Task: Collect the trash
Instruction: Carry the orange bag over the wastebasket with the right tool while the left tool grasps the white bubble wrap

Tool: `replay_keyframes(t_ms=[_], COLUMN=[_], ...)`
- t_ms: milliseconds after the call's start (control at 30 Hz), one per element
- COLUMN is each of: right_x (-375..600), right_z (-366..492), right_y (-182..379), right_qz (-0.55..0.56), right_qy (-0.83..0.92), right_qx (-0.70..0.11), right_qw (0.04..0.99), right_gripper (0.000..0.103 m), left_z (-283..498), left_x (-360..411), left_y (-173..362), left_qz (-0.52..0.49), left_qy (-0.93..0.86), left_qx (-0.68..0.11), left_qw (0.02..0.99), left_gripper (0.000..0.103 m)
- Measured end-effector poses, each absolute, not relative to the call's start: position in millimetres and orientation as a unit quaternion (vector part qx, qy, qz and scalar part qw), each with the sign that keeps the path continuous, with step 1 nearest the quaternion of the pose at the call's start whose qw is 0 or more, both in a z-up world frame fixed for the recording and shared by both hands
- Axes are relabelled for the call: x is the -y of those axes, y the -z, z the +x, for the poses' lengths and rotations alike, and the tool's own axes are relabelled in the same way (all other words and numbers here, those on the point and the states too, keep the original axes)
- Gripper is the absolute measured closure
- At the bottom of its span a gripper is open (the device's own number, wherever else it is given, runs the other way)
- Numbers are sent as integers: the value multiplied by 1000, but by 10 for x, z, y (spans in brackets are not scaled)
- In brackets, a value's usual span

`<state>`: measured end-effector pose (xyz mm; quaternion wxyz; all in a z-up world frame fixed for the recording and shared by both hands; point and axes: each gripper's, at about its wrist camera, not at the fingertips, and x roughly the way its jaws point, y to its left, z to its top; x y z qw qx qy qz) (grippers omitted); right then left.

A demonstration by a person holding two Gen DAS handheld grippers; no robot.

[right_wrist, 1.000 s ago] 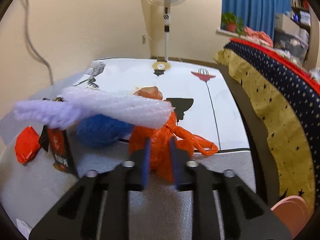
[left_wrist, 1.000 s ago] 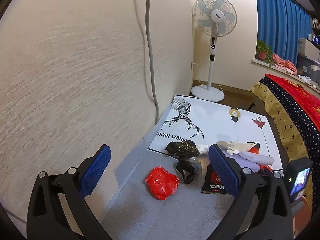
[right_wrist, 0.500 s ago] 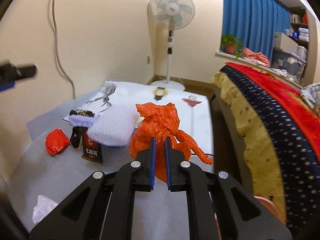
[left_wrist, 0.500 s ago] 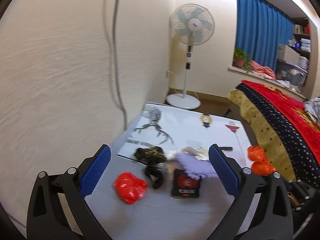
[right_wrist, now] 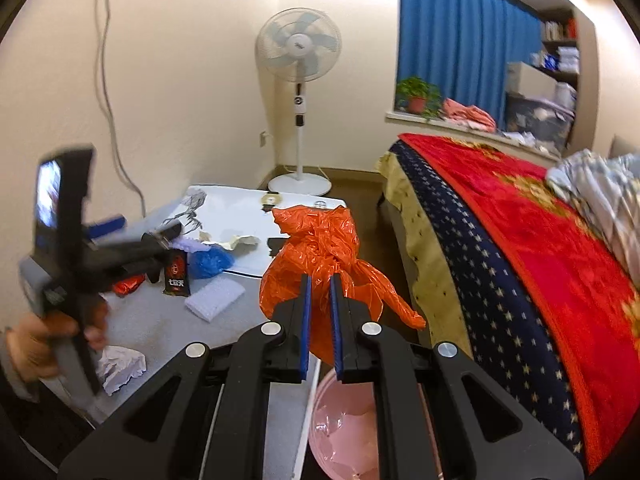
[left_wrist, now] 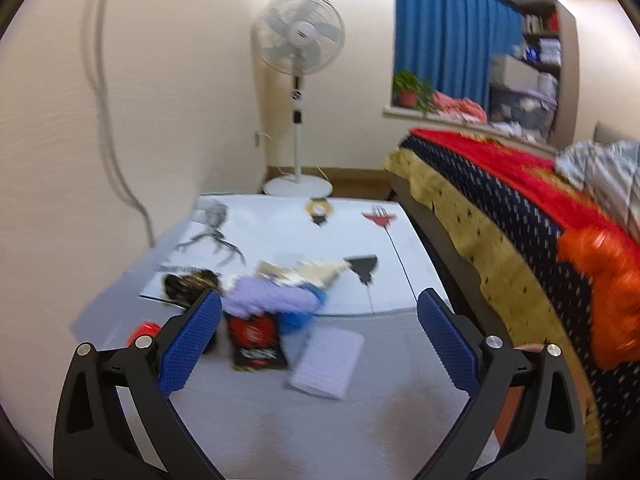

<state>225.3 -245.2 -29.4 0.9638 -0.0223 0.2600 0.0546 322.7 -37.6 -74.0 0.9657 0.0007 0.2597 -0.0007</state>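
Right gripper (right_wrist: 320, 280): was clamped tight on a crumpled orange plastic bag (right_wrist: 324, 248), the blue pads pinching a fold of it, and the bag hung in the air off the floor.
Pink bin (right_wrist: 340, 432): sat directly below the right gripper, its rim and thin liner showing between the black arms.
Left gripper (left_wrist: 320, 320): stood with its jaws spread wide and nothing between the pads; it hovered over the litter on the floor without touching any of it.
Left hand (right_wrist: 44, 340): was wrapped around the left tool's handle, seen blurred at the left edge of the right wrist view.
Grey mat (left_wrist: 280, 420): lay on the floor and carried most of the litter.
Black and red snack packet (left_wrist: 256, 340): lay flat on the mat, just beside the left finger.
White bubble-wrap piece (left_wrist: 324, 360): lay on the mat right next to the packet.
Lilac wrap (left_wrist: 268, 300): was heaped behind the packet, against a blue bundle (right_wrist: 210, 262).
Small red wrapper (right_wrist: 128, 284): lay near the left edge of the mat.
Crumpled white paper (right_wrist: 120, 364): lay on the mat, apart from the rest.
Printed white sheet (left_wrist: 300, 236): lay on the floor beyond the pile.
Standing fan (right_wrist: 299, 52): stood in the corner.
Bed (right_wrist: 520, 240): ran along the right with a red and starry cover.
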Motion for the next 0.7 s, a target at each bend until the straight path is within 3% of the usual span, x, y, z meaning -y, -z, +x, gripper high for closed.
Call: replay_keyframes(t_ms=[133,500,600,667,700], right_x=[2650,3019,3005,2985,2967], right_z=[2286,2452,2481,2493,2494], right_y=[353,477,506,521,530], right_qz=[-10,14,10,7,5], right_qy=[-57,-43,-44,-47,-47], right_qx=[-269,-298,-302,-305,-305], right_qw=[961,953,952,951,951], right_gripper=[93,93,93,93,93], left_z=[3409,3872,3956,4015,4038], left_x=[659,641,488,422,389], left_y=[1118,1822,1884,1918,1942], left_qz=[55,21,-2,-24,-35], left_qy=[16,26,25,34,38], left_qx=[-287,-338,-352,-365,-373], left_qw=[956,940,936,930,927], left_gripper=[8,12,21,37,40])
